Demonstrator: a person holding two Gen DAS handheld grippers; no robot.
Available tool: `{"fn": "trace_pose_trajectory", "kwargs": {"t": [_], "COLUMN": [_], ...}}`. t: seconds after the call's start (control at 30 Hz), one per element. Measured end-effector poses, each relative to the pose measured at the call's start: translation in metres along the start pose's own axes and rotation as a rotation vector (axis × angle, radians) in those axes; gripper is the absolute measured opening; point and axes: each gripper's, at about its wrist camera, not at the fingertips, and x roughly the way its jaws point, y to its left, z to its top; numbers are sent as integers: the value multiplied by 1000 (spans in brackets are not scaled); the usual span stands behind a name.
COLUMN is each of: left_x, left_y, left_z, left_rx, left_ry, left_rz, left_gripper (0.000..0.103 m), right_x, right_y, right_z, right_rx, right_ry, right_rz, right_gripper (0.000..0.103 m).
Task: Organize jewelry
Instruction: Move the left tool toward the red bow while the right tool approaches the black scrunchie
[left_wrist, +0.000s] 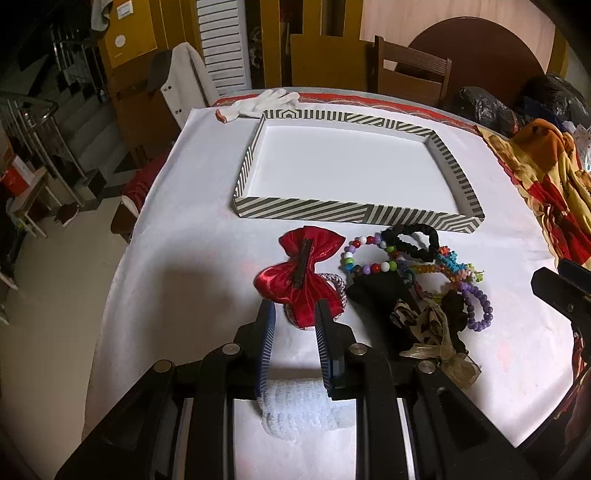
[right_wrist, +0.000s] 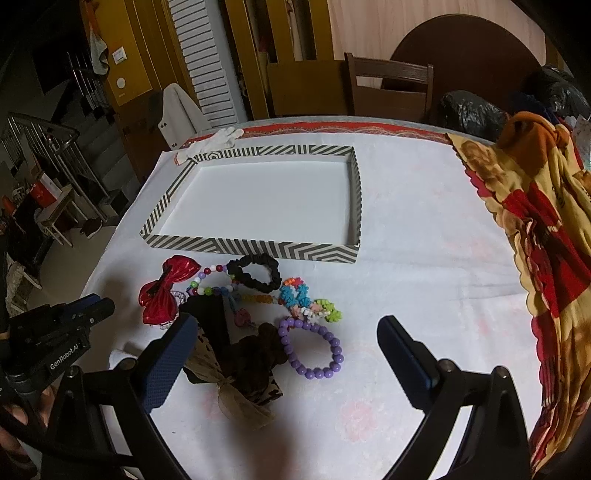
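Nearest in, the left claw (left_wrist: 291, 314) stood partly open, its tips either side of the near lobe of the red bow (left_wrist: 301, 273); whether they touched it could not be told. The bow's long axis ran from the claw away toward the tray, its black clip (left_wrist: 303, 263) along the same line. The right claw (right_wrist: 284, 332) gaped wide over the pile, gripping nothing, the purple bead bracelet (right_wrist: 314, 350) lying flat between its fingers. Beyond lay the black scrunchie (right_wrist: 255, 271) just beside the striped tray (right_wrist: 251, 249), on the white worktop (right_wrist: 424, 288). Farthest, a white glove (left_wrist: 264, 103).
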Motion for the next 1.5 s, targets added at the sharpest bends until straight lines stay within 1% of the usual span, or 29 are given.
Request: {"fn": "trace_pose_trajectory", "kwargs": {"t": [0.03,0.27,0.47,0.6,0.63,0.73,1.0,1.07,1.13,1.17,1.37,1.5], "left_x": [1,4,7,12,13,18,27,31,34,35,40,44], "left_y": [0,2,11,22,24,29,25,25,24,23,22,21], "left_z": [0,0,1,2,2,3,8,10,13,15,21,21], "left_rx": [-1,-4,-26,-43,-47,-70,-71,-79,-79,-74,-66,-61], "left_ry": [2,13,25,44,49,73,95,107,111,111,118,127], "left_rz": [-3,-6,-12,-11,-12,-31,-62,-73,-77,-75,-75,-69], "left_gripper": [16,16,16,16,16,16,16,16,16,16,17,17], "right_x": [0,3,4,8,9,12,23,26,29,30,38,41], "right_y": [0,0,0,-6,-8,-15,-41,-47,-52,-53,-51,-45], "right_z": [1,4,3,1,0,-5,-24,-27,-29,-28,-23,-16], "right_rx": [-9,-4,-2,-4,-1,0,13,29,46,47,44,26], "right_ry": [-4,5,-1,19,35,41,121,124,127,123,142,136], "right_rz": [-9,0,6,-2,-2,-6,-42,-35,-24,-20,-15,-9], "right_gripper": [100,100,100,100,100,100,100,98,93,92,91,91]}}
